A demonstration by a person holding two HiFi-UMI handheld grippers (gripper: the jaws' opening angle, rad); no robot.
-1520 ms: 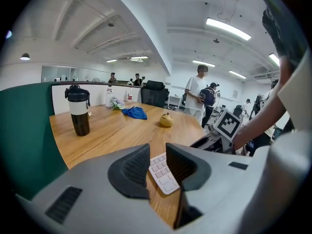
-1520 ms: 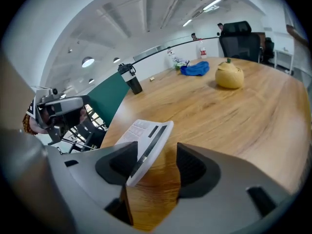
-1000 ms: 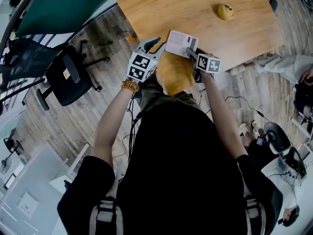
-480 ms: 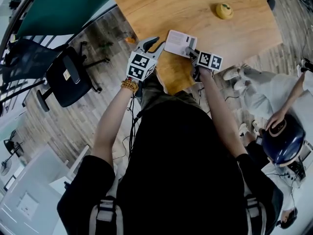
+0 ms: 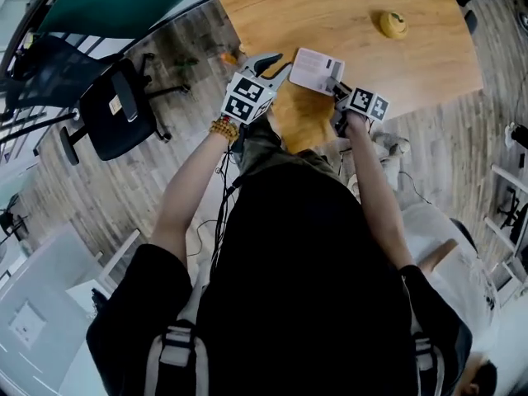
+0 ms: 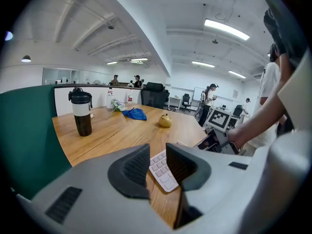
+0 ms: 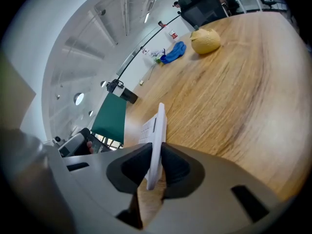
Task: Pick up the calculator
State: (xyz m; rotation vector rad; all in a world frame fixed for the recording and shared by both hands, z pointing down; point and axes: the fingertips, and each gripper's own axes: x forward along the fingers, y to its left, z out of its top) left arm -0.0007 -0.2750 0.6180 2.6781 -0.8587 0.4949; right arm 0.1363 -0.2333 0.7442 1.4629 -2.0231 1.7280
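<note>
Closing on the white calculator [image 7: 155,130], the right gripper [image 7: 155,168] has both jaws pressed on its thin side. The calculator is at the near edge of the wooden table [image 5: 355,40], close to the person. The left gripper [image 6: 157,162] is just beside it at the same edge. Its jaws are a little apart with nothing in them. A small yellow thing [image 5: 393,24] lies farther back, near the right edge.
</note>
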